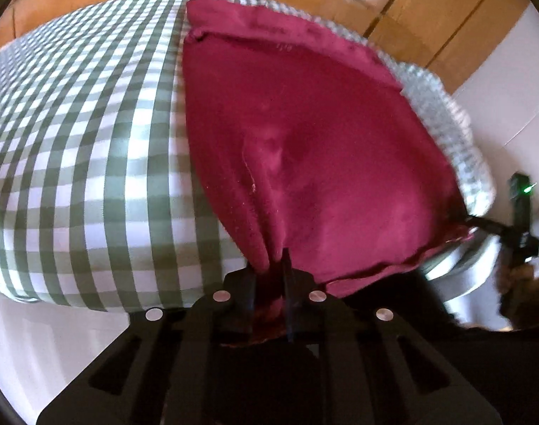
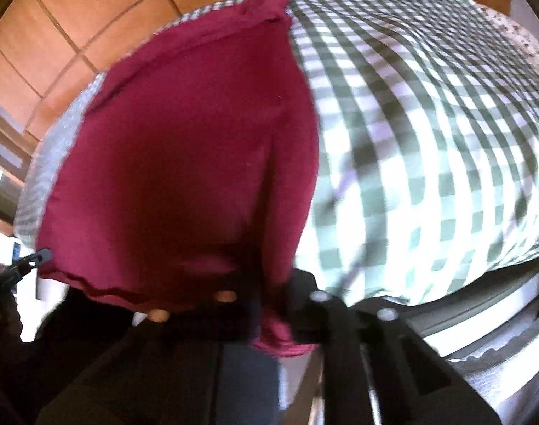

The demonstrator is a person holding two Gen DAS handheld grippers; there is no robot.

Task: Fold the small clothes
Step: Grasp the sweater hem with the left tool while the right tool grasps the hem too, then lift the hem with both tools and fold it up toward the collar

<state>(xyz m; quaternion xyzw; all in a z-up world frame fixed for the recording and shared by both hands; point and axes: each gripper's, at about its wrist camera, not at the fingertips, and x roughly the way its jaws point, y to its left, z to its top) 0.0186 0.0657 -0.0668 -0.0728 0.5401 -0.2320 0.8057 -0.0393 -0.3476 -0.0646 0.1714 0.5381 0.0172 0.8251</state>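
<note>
A dark red cloth (image 1: 322, 148) lies stretched over a table covered with a green and white checked tablecloth (image 1: 74, 134). My left gripper (image 1: 271, 265) is shut on the cloth's near corner, which bunches between its fingers. My right gripper (image 2: 265, 304) is shut on the other near corner of the red cloth (image 2: 184, 163); the fabric drapes over its left finger. The right gripper's tip (image 1: 481, 223) shows at the cloth's right corner in the left wrist view, and the left gripper's tip (image 2: 35, 258) shows at the left corner in the right wrist view.
The checked tablecloth (image 2: 428, 124) spreads wide beside the cloth. The table's rounded pale edge (image 2: 481, 322) runs below it. An orange tiled floor (image 1: 411, 7) lies beyond the table, with a white wall (image 1: 510, 81) at the right.
</note>
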